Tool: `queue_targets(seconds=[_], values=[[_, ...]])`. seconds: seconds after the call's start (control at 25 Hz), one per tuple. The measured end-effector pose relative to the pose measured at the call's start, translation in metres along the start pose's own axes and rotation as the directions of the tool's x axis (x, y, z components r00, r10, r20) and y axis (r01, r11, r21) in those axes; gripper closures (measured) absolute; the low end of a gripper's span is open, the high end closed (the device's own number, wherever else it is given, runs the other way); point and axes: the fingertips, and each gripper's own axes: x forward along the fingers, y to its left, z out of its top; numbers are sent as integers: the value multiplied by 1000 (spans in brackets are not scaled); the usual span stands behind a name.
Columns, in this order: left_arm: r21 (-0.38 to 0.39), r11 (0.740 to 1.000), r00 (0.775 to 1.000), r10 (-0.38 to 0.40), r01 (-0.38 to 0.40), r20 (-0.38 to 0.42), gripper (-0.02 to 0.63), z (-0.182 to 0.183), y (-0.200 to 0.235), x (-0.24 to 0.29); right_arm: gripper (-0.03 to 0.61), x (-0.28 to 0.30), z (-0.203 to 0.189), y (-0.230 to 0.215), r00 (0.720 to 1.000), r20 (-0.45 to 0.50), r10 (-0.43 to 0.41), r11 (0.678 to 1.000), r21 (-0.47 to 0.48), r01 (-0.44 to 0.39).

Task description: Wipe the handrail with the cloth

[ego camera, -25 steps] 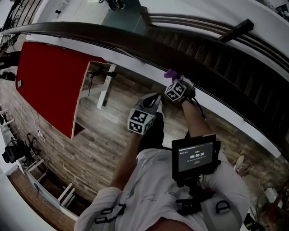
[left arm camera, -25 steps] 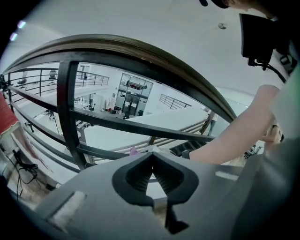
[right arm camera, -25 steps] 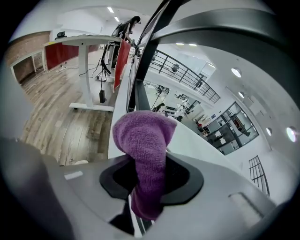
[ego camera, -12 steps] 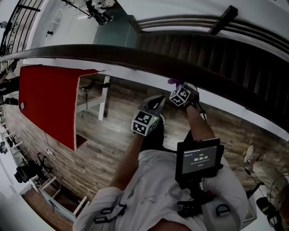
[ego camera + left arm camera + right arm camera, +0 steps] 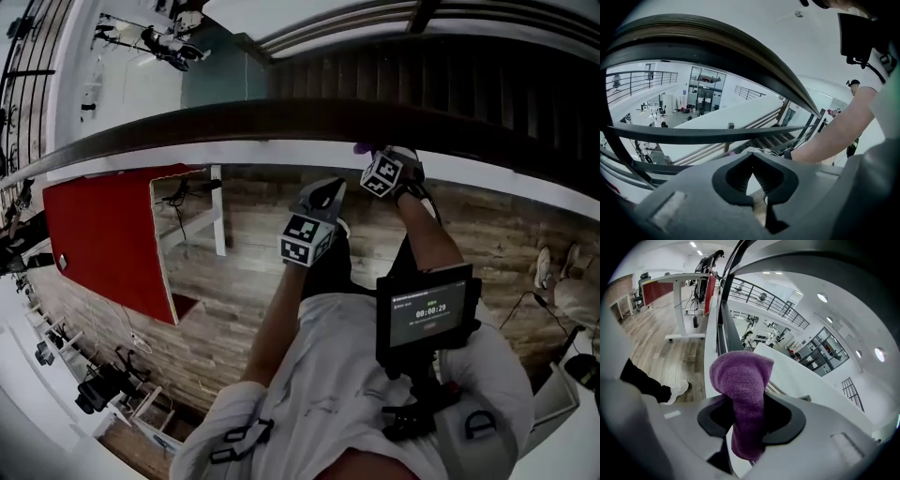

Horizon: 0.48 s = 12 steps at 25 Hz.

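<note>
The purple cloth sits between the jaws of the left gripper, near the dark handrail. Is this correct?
Not the left: the right gripper has the purple cloth between its jaws, which have just been opening, close to the dark handrail. The right gripper view shows it.

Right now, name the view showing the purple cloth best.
The right gripper view: the purple cloth fills its centre, close up. The head view shows a scrap by the handrail; the left gripper view, hardly anything.

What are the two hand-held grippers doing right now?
Left hand-held gripper: closed, empty.
Right hand-held gripper: holding the purple cloth; jaws have just been opening.
</note>
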Motion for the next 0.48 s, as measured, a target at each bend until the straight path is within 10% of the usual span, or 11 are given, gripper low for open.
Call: queue_targets(seconds=[0.48], values=[[9,999,998,-34,35,-44,612,4,-69,56,374,-14,-110,-47,995,-96,-7,999,-36,3]])
